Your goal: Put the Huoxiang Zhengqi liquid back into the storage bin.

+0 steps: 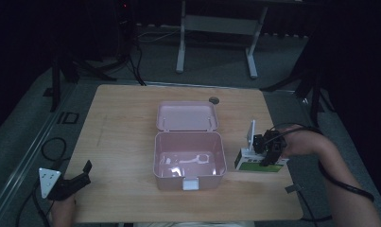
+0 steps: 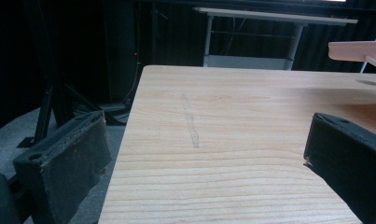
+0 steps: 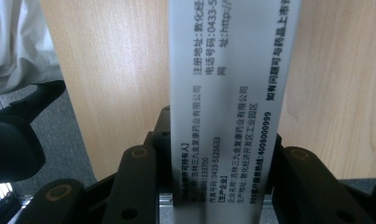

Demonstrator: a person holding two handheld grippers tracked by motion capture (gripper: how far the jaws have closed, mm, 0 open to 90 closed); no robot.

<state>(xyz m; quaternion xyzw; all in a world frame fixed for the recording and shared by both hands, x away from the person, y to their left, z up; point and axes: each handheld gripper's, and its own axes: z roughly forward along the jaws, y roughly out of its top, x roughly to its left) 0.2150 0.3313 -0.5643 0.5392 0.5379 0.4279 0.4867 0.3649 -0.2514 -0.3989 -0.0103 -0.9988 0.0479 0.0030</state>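
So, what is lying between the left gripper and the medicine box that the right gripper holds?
In the high view, the open pink box sits between the left gripper and the medicine box; the remaining table is bare wood.

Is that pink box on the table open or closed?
Open. The pink box has its lid swung back flat on the table, and the high view looks straight into its shiny inside, which appears empty.
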